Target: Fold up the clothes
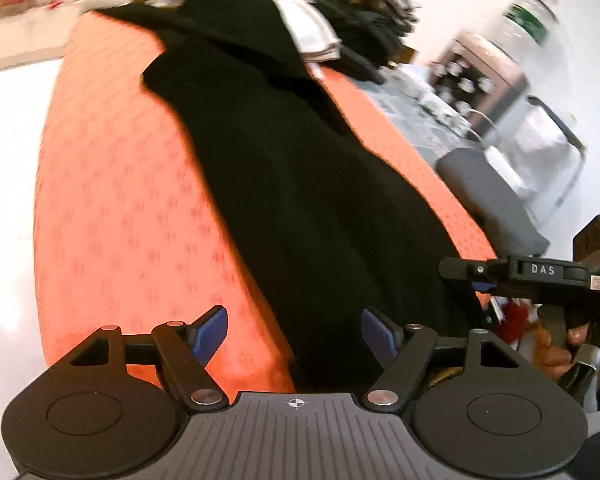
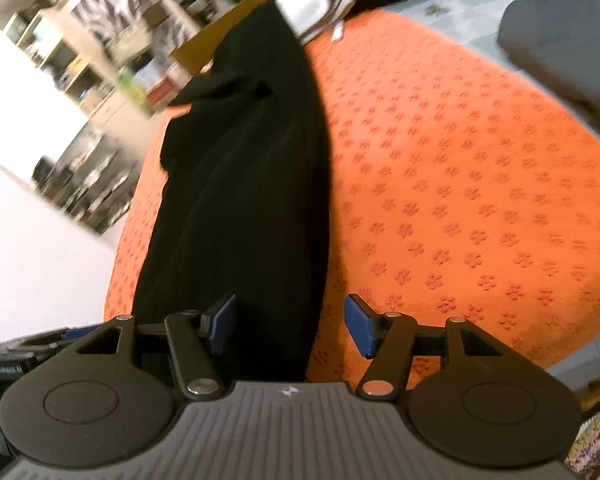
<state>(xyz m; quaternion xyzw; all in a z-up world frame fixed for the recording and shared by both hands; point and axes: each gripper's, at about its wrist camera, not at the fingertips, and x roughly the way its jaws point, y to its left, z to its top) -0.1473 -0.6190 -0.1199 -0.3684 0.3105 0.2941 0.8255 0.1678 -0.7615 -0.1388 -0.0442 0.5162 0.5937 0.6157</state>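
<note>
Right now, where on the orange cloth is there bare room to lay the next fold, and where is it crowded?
Bare orange cloth lies on both sides of the black garment: a wide patch between it and the grey cushion, a narrower strip toward the white floor. Crowded at the far end, by the white folded clothes.

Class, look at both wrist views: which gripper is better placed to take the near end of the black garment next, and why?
Probably the right gripper: open, with the black garment's near edge between its fingers. The left gripper, also open, mostly frames orange cloth.
</note>
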